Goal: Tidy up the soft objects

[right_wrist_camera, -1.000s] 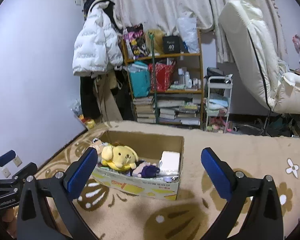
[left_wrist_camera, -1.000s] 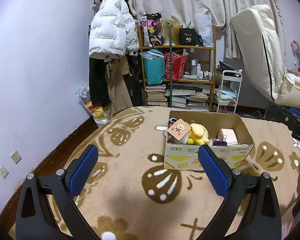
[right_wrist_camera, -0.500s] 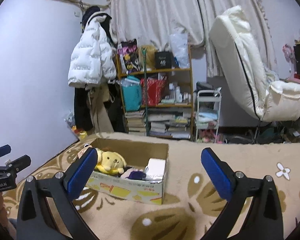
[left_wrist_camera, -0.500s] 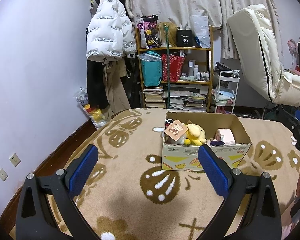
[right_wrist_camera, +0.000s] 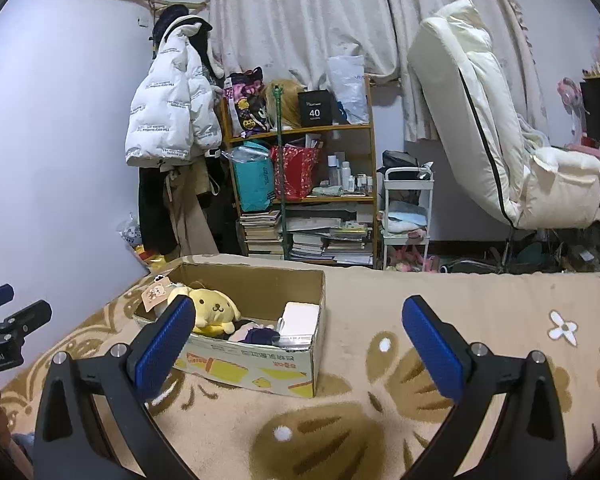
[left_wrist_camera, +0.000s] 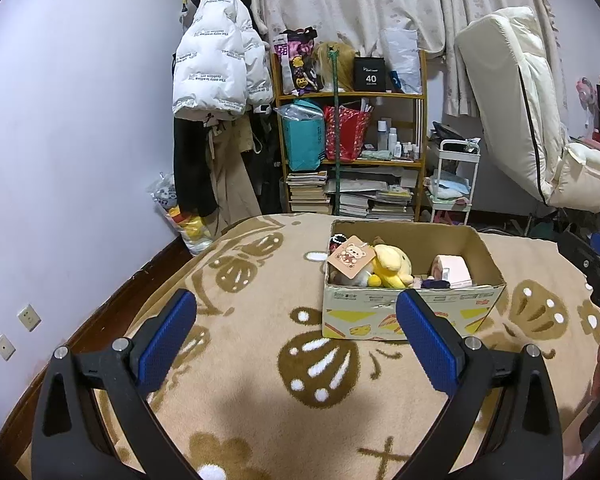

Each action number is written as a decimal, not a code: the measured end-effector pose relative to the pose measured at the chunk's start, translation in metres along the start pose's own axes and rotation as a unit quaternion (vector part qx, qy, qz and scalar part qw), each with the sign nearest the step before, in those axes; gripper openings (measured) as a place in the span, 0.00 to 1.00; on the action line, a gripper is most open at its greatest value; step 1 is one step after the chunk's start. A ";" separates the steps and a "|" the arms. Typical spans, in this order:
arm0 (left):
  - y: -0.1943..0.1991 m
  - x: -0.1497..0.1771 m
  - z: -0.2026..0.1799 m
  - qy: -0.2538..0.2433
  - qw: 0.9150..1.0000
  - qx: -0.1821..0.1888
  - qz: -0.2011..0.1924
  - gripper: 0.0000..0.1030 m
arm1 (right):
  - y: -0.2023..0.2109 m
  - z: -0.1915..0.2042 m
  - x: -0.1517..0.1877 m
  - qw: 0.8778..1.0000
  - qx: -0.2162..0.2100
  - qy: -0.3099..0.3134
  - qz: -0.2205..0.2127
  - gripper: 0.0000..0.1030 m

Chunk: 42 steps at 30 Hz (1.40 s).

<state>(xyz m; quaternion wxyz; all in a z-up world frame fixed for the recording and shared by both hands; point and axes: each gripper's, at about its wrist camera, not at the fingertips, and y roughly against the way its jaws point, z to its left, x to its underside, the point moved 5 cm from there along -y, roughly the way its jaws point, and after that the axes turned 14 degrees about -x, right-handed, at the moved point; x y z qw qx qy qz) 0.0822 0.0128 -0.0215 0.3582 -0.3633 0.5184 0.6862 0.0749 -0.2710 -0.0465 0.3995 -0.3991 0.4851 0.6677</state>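
An open cardboard box (left_wrist_camera: 476, 312) (right_wrist_camera: 260, 368) sits on a tan patterned blanket (left_wrist_camera: 260, 344). Inside lie a yellow plush dog (left_wrist_camera: 392, 268) (right_wrist_camera: 214, 310), a plush with a bear hang tag (left_wrist_camera: 350, 258) (right_wrist_camera: 156, 293), a dark purple soft item (left_wrist_camera: 436, 283) (right_wrist_camera: 260, 336) and a pale pink-white pack (left_wrist_camera: 454, 270) (right_wrist_camera: 300, 318). My left gripper (left_wrist_camera: 296, 324) is open and empty, held short of the box. My right gripper (right_wrist_camera: 300, 334) is open and empty, to the right of the box and above the blanket.
A cluttered shelf (left_wrist_camera: 352, 152) with books and bags stands behind the blanket. Coats (left_wrist_camera: 216, 64) hang at the back left. A white trolley (left_wrist_camera: 454, 184) and a cream recliner (left_wrist_camera: 520, 120) stand at the right. The left gripper shows at the right view's left edge (right_wrist_camera: 4, 332).
Both grippers have drawn back and risen a little; the box sits lower and farther off in both views. Both stay open and empty.
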 end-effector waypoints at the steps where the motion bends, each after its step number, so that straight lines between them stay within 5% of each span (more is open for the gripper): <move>1: 0.000 0.000 -0.001 0.000 1.000 0.000 -0.001 0.96 | 0.000 -0.001 0.000 1.000 0.002 -0.001 0.000 1.00; 42: -0.002 0.005 -0.009 -0.023 1.000 -0.008 -0.002 0.96 | -0.004 -0.016 0.010 1.000 0.007 -0.013 0.004 1.00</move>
